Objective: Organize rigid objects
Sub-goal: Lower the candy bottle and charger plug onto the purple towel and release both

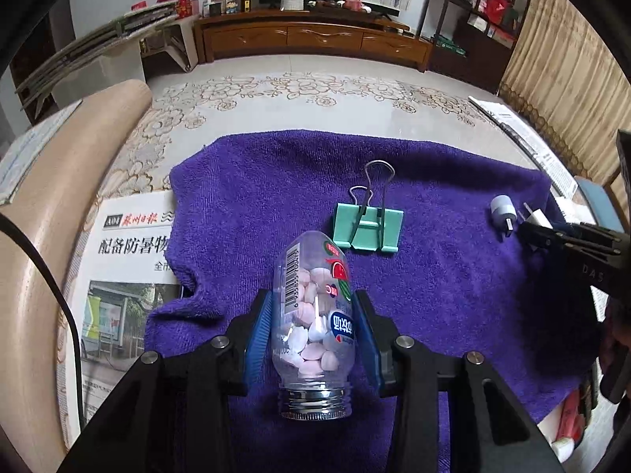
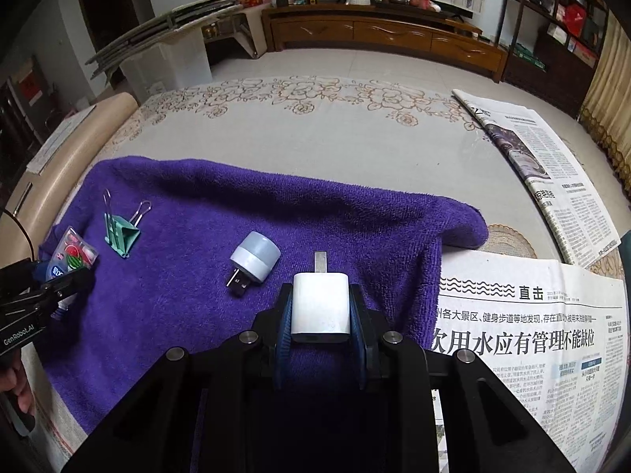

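My left gripper (image 1: 313, 313) is shut on a clear candy bottle (image 1: 315, 315) with pink and white candies and a silver cap, held over the purple towel (image 1: 434, 276). My right gripper (image 2: 320, 307) is shut on a white charger plug (image 2: 320, 303) with its prong pointing away. A green binder clip (image 1: 368, 226) lies on the towel ahead of the bottle; it also shows in the right wrist view (image 2: 122, 232). A small grey-white USB lamp (image 2: 254, 258) lies on the towel left of the charger; it shows in the left wrist view (image 1: 503, 211) too.
The towel lies on a flower-patterned table (image 2: 315, 126). Newspapers lie at the left (image 1: 126, 276), right front (image 2: 532, 335) and far right (image 2: 532, 157). A beige padded edge (image 1: 39, 216) runs along the left. A wooden cabinet (image 2: 386, 35) stands beyond.
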The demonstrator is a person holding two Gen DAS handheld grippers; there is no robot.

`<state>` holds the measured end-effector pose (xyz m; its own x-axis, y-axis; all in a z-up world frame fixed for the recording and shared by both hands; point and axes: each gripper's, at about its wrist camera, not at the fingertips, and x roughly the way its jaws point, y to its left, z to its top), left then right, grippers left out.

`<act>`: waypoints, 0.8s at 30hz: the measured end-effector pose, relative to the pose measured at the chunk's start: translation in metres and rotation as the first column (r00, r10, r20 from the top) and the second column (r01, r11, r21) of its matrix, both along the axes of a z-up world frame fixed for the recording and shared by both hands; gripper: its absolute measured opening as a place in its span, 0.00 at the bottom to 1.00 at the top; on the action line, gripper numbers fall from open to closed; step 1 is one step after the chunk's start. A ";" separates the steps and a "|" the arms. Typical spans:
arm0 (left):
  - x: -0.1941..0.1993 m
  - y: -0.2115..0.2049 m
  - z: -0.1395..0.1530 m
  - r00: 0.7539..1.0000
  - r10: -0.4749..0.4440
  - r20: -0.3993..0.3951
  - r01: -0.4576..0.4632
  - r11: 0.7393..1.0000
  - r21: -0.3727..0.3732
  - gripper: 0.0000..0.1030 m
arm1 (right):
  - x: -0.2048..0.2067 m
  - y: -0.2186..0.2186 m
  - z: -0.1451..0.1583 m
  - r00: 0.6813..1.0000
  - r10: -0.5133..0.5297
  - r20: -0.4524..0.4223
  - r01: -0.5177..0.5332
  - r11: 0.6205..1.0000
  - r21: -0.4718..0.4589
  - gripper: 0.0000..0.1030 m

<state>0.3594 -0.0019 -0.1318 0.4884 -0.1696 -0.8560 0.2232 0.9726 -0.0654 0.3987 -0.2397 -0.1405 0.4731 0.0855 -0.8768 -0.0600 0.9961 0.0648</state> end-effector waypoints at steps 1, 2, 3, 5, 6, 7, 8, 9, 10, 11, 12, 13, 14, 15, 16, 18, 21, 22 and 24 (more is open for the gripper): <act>0.000 -0.001 0.000 1.000 -0.005 0.001 0.005 1.000 0.005 0.38 | 0.000 0.000 -0.002 1.000 0.002 -0.004 -0.002 1.000 -0.001 0.25; 0.000 -0.001 0.000 1.000 -0.012 0.000 0.012 1.000 0.014 0.38 | -0.001 0.001 -0.002 1.000 0.005 0.000 -0.005 1.000 -0.003 0.25; 0.000 -0.001 0.000 1.000 -0.016 -0.001 0.016 1.000 0.019 0.38 | -0.001 0.001 -0.002 1.000 0.008 -0.001 -0.008 1.000 -0.005 0.25; 0.000 -0.003 0.000 0.999 -0.033 0.002 0.033 0.999 0.039 0.39 | -0.001 0.002 -0.003 1.000 0.025 -0.002 -0.025 1.000 -0.013 0.25; 0.000 -0.004 0.000 0.999 -0.040 0.002 0.040 0.998 0.047 0.39 | -0.001 0.002 -0.003 0.999 0.036 -0.004 -0.037 0.999 -0.020 0.25; 0.000 -0.005 0.000 0.999 -0.047 -0.001 0.047 0.997 0.054 0.39 | -0.001 0.002 -0.003 0.999 0.043 -0.007 -0.044 0.999 -0.021 0.26; 0.000 -0.006 0.000 0.999 -0.053 -0.004 0.053 0.997 0.060 0.39 | -0.001 0.002 -0.003 0.999 0.051 -0.009 -0.051 0.998 -0.024 0.26; -0.001 -0.006 0.000 0.999 -0.054 -0.007 0.054 0.997 0.062 0.40 | -0.001 0.002 -0.003 0.998 0.067 -0.010 -0.068 0.997 -0.033 0.26; -0.001 -0.006 0.000 0.998 -0.056 -0.008 0.057 0.996 0.064 0.43 | -0.001 0.003 -0.003 0.997 0.080 -0.012 -0.080 0.996 -0.037 0.26; 0.000 -0.006 0.000 0.998 -0.060 -0.009 0.060 0.996 0.072 0.51 | -0.001 0.003 -0.003 0.996 0.088 -0.016 -0.088 0.995 -0.036 0.26; 0.001 -0.005 -0.001 0.998 -0.055 -0.009 0.055 0.994 0.090 0.58 | -0.001 0.002 -0.003 0.995 0.094 -0.020 -0.095 0.995 -0.034 0.27; 0.001 -0.003 -0.001 0.998 -0.054 -0.010 0.055 0.994 0.094 0.61 | 0.000 0.000 -0.002 0.995 0.101 -0.025 -0.101 0.995 -0.026 0.29; 0.000 -0.003 -0.001 0.998 -0.068 -0.012 0.069 0.994 0.083 0.64 | -0.001 0.000 -0.002 0.994 0.107 -0.030 -0.108 0.994 -0.016 0.31; -0.001 -0.003 -0.001 0.997 -0.076 -0.020 0.078 0.994 0.081 0.65 | -0.002 -0.001 -0.001 0.993 0.113 -0.033 -0.113 0.994 -0.004 0.34; -0.003 -0.004 0.000 0.996 -0.083 -0.025 0.084 0.993 0.085 0.69 | -0.003 -0.001 -0.001 0.993 0.115 -0.033 -0.115 0.993 -0.002 0.35; -0.007 -0.005 0.002 0.996 -0.087 -0.027 0.089 0.993 0.081 0.74 | -0.007 0.000 0.003 0.993 0.114 -0.028 -0.115 0.993 -0.018 0.41; -0.018 -0.003 0.012 0.997 -0.073 -0.015 0.074 0.995 0.070 0.83 | -0.018 -0.001 0.012 0.993 0.115 0.003 -0.115 0.993 0.006 0.53; -0.023 -0.002 0.015 0.998 -0.067 -0.008 0.067 0.995 0.067 0.88 | -0.023 -0.002 0.016 0.994 0.107 0.013 -0.108 0.994 0.016 0.56; -0.034 0.002 0.025 0.999 -0.049 0.005 0.048 0.998 0.052 0.95 | -0.032 -0.005 0.025 0.996 0.091 0.027 -0.092 0.995 0.037 0.63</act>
<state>0.3256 0.0001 -0.1072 0.4864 -0.1490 -0.8609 0.2703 0.9627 -0.0139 0.3668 -0.2443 -0.1158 0.4837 0.1622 -0.8601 -0.1526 0.9833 0.0996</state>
